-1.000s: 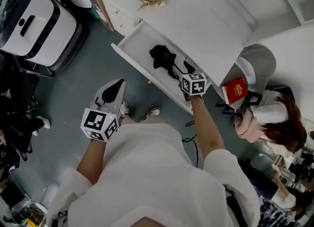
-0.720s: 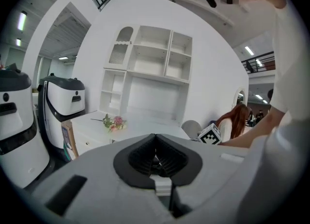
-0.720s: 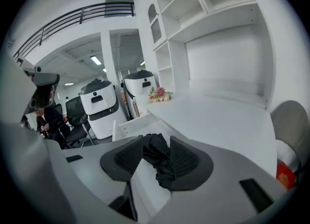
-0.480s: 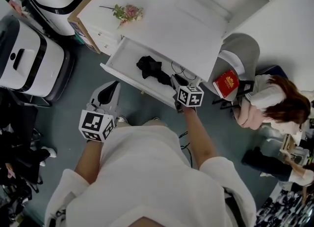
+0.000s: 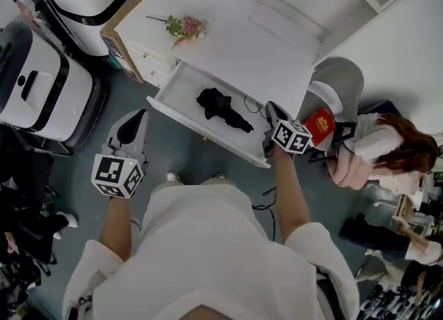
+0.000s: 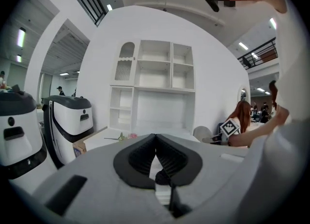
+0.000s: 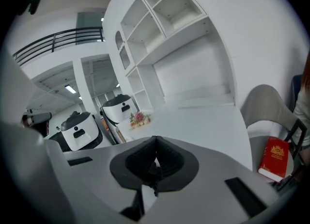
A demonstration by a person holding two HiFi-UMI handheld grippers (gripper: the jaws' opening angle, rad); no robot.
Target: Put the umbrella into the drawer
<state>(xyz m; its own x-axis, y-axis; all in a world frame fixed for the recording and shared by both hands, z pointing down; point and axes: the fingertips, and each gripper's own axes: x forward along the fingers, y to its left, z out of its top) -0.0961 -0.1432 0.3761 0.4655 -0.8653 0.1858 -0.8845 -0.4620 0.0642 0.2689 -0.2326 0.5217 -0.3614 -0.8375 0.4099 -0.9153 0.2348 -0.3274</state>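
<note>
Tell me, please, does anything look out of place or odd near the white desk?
Nothing looks spilled or broken. The drawer stands pulled out, the black umbrella lying loosely bunched inside. A red book sits on the grey chair, an unusual place.

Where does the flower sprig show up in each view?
Head view: flower sprig upper left, on the white desktop.
Left gripper view: sprig low, left of centre.
Right gripper view: sprig left of centre.
Shared landmark: the white desktop under it.
</note>
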